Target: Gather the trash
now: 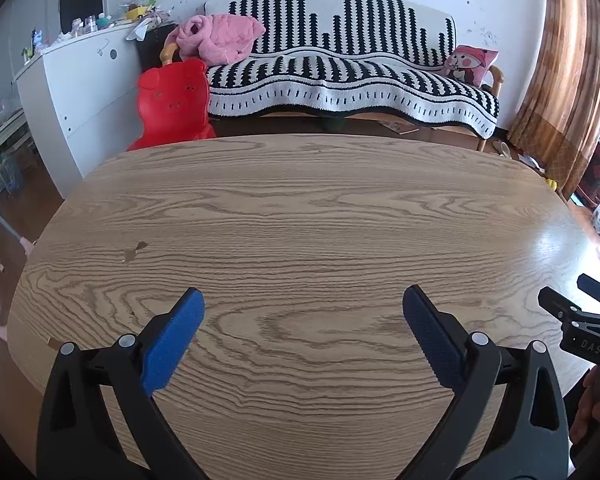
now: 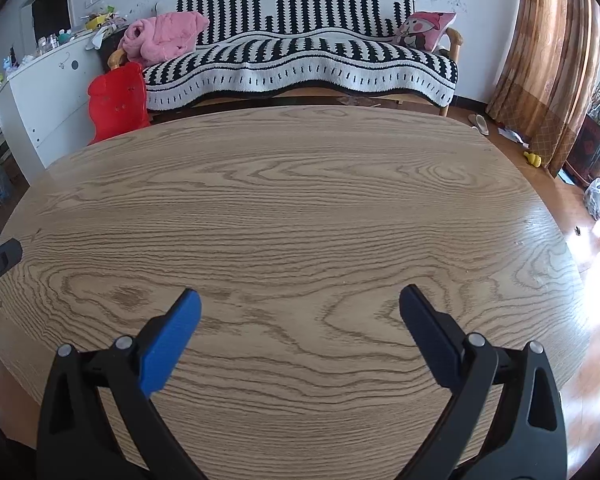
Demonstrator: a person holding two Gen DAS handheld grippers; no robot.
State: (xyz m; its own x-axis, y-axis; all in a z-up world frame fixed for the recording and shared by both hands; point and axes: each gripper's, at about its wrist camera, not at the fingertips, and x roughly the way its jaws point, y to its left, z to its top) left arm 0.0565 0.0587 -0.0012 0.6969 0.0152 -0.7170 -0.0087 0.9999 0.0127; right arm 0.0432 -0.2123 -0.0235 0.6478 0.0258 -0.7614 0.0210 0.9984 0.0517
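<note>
My left gripper (image 1: pixel 303 298) is open and empty above the near part of a round wooden table (image 1: pixel 300 200). My right gripper (image 2: pixel 300 298) is open and empty above the same table (image 2: pixel 300 184). Its black tip also shows at the right edge of the left wrist view (image 1: pixel 572 304). The left gripper's tip shows at the left edge of the right wrist view (image 2: pixel 0 258). I see no trash on the tabletop in either view. A small dark stain (image 1: pixel 136 250) marks the wood at the left.
Behind the table stands a sofa (image 1: pixel 340 76) with a black-and-white blanket, a pink garment (image 1: pixel 216 38) and a pink cushion (image 1: pixel 472 64). A red child's chair (image 1: pixel 172 104) stands by a white cabinet (image 1: pixel 84 92). Brown curtains (image 1: pixel 568 64) hang at the right.
</note>
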